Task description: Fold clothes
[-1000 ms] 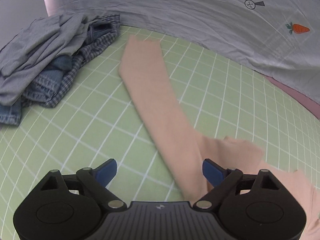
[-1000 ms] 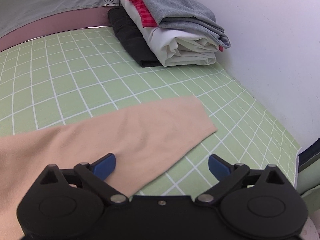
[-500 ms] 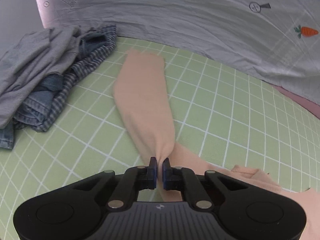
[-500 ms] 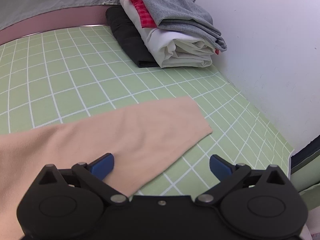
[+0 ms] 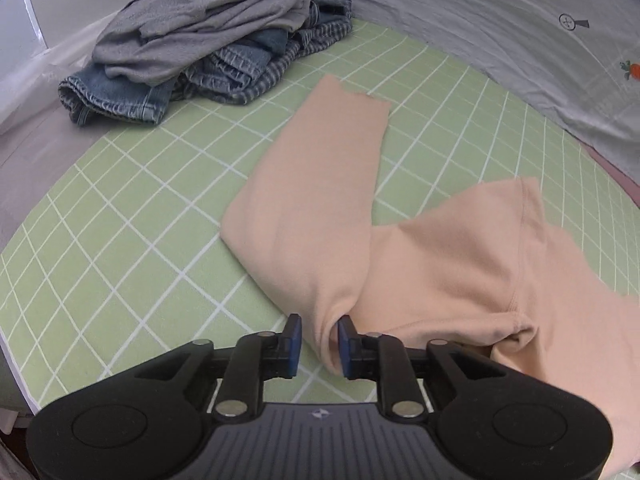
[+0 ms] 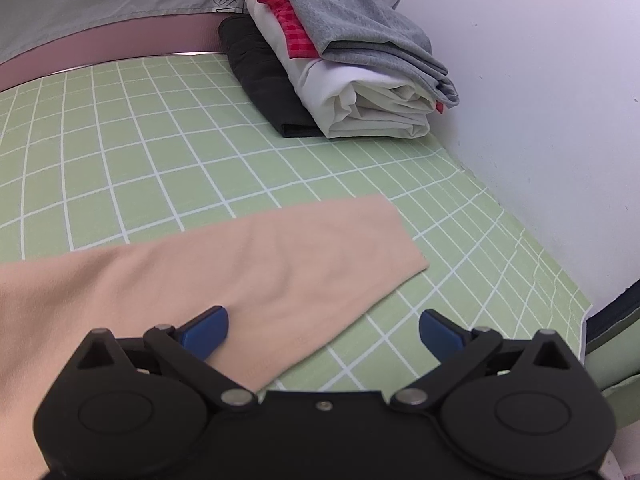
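Note:
A peach long-sleeved shirt [image 5: 460, 272] lies on the green grid mat [image 5: 120, 240]. Its sleeve [image 5: 312, 216] is doubled back toward the body, and a pinched fold of it stands between the blue pads of my left gripper [image 5: 319, 344]. The jaws are opening, and a gap shows between the left pad and the cloth. In the right wrist view the other sleeve [image 6: 280, 264] lies flat. My right gripper [image 6: 324, 328] hangs open over that sleeve's near edge, with its left fingertip [image 6: 208, 328] above the cloth and nothing gripped.
A heap of unfolded grey, denim and checked clothes [image 5: 192, 40] lies at the mat's far left. A folded stack [image 6: 352, 60] sits at the far right against a white wall [image 6: 540, 80]. A grey sheet [image 5: 480, 20] borders the far side of the mat.
My left gripper shut on the sleeve, dragged it across toward the shirt's body so that it bent over, and its jaws have now parted a little. The right gripper has stayed still.

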A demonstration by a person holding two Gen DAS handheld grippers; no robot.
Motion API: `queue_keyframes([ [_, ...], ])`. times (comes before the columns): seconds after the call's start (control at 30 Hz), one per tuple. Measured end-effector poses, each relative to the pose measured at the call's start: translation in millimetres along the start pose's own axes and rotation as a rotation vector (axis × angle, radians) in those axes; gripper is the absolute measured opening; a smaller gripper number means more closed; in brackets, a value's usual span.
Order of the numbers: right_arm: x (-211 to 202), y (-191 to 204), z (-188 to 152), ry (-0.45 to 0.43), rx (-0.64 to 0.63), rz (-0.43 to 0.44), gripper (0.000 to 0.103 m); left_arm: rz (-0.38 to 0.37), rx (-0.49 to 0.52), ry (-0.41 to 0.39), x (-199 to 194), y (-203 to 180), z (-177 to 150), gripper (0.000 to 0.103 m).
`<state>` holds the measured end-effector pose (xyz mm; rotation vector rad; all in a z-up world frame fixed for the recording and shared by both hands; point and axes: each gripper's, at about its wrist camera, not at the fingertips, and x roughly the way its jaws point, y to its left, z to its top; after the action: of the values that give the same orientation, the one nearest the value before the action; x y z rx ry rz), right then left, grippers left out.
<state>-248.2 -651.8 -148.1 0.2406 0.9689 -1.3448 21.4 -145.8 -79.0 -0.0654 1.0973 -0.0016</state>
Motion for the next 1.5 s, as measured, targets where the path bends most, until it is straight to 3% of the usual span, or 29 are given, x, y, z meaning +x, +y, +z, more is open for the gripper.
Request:
queue_keyframes([
  [0.07,0,0,1,0.005,0.003,0.002,0.102,-0.01,0.013,-0.044,-1,-4,12,0.041],
  [0.2,-1,0,0,0.015,0.0,0.011,0.102,-0.007,0.056,-0.085,13,-16,40,0.05],
  [0.27,-2,0,-1,0.016,-0.001,0.015,0.102,0.001,0.107,-0.065,30,-24,51,0.058],
  [0.43,-6,2,-3,0.019,-0.011,0.011,0.102,0.026,0.161,-0.014,64,-34,61,0.058],
  [0.5,-8,3,-4,0.018,-0.02,0.006,0.102,0.045,0.156,-0.024,69,-33,60,0.051],
  [0.53,-8,4,-4,0.017,-0.023,0.004,0.102,0.039,0.149,-0.041,68,-30,60,0.029],
  [0.57,-9,4,-5,0.016,-0.025,0.001,0.102,0.033,0.138,-0.057,66,-27,61,0.014],
  [0.63,-10,6,-5,0.013,-0.034,-0.005,0.102,0.018,0.096,-0.079,59,-16,63,0.007],
  [0.73,-11,8,-4,0.005,-0.056,-0.011,0.102,0.022,0.014,-0.153,37,5,63,0.005],
  [0.8,-12,8,-5,0.003,-0.066,-0.007,0.102,0.061,-0.046,-0.221,16,22,59,0.005],
  [0.87,-13,7,-6,0.002,-0.066,0.001,0.102,0.15,-0.146,-0.262,-4,44,52,0.005],
  [0.93,-13,5,-7,0.0,-0.06,0.009,0.102,0.223,-0.291,-0.261,-16,73,40,0.005],
  [1.03,-13,4,-10,-0.007,-0.052,0.014,0.102,0.278,-0.478,-0.155,-12,113,16,0.006],
  [1.17,-13,5,-9,-0.006,-0.058,0.017,0.102,0.276,-0.549,-0.063,-8,132,-8,0.011],
  [1.23,-13,4,-7,0.001,-0.068,0.024,0.102,0.272,-0.543,-0.051,-11,130,-17,0.022],
  [1.37,-21,6,-3,0.003,-0.093,0.064,0.099,0.239,-0.459,-0.107,-24,105,-11,0.047],
  [1.5,-51,13,3,-0.106,-0.083,0.123,0.099,0.198,-0.299,-0.195,-36,69,5,0.064],
])
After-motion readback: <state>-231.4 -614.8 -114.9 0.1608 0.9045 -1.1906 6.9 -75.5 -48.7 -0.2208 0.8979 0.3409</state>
